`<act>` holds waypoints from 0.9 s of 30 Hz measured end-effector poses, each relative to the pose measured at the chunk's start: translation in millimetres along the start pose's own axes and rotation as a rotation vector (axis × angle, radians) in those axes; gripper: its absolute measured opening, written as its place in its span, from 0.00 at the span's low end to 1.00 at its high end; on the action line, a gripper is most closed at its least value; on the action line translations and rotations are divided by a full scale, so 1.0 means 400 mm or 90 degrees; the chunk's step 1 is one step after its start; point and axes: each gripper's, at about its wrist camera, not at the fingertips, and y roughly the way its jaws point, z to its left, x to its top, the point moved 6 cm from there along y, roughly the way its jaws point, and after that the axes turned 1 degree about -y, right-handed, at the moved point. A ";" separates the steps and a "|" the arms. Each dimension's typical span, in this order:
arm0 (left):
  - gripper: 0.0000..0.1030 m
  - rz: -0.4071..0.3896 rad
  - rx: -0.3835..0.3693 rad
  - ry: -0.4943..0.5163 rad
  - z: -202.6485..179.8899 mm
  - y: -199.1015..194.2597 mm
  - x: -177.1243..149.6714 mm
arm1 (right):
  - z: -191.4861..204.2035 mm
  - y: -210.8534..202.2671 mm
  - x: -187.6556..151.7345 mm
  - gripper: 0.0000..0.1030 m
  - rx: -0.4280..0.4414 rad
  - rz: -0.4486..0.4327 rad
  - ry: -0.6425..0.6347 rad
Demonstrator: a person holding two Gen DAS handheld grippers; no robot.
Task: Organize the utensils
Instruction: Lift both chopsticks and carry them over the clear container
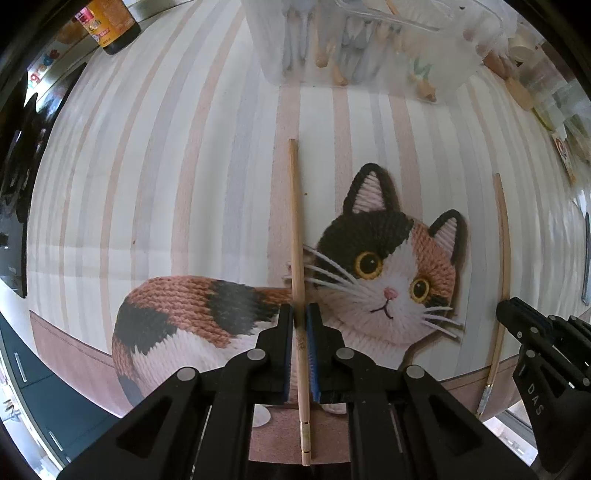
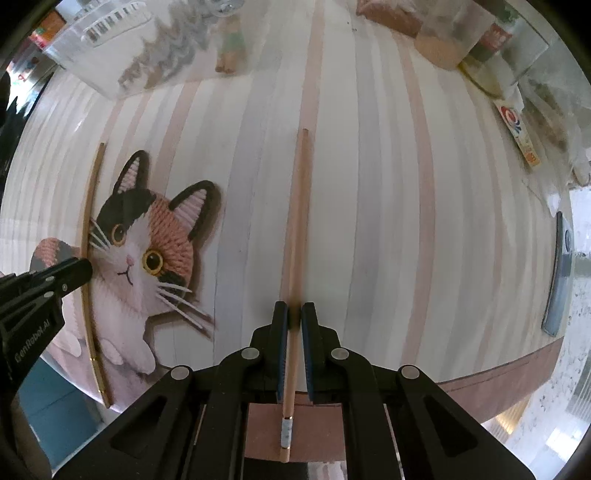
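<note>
My left gripper (image 1: 299, 311) is shut on a wooden chopstick (image 1: 295, 221) near its thick end; the stick runs straight ahead over the cat picture (image 1: 384, 266). My right gripper (image 2: 294, 309) is shut on a second wooden chopstick (image 2: 297, 221) the same way, over the striped tablecloth (image 2: 406, 221). Each view shows the other gripper at its side: the right gripper (image 1: 508, 308) with its chopstick (image 1: 503, 258), and the left gripper (image 2: 81, 270) with its chopstick (image 2: 88, 229). Both sticks lie level and close to the cloth; I cannot tell whether they touch it. A clear utensil box (image 1: 332, 44) stands ahead.
The clear box (image 2: 110, 51) holds several wooden-handled utensils. A dark bottle (image 1: 110, 26) stands at the far left. Jars and packets (image 2: 517, 133) crowd the far right, with a dark flat object (image 2: 557, 273) at the right edge. The table's edge runs just below the grippers.
</note>
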 end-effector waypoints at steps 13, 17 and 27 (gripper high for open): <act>0.04 -0.104 0.061 -0.010 0.089 -0.165 -0.012 | -0.020 -0.125 -0.072 0.07 0.053 -0.066 0.038; 0.04 -0.163 0.070 -0.029 0.135 -0.266 0.021 | -0.017 -0.217 -0.056 0.07 0.072 -0.111 0.039; 0.04 -0.275 0.046 -0.074 0.169 -0.472 0.121 | -0.028 -0.426 0.084 0.07 0.122 -0.211 0.024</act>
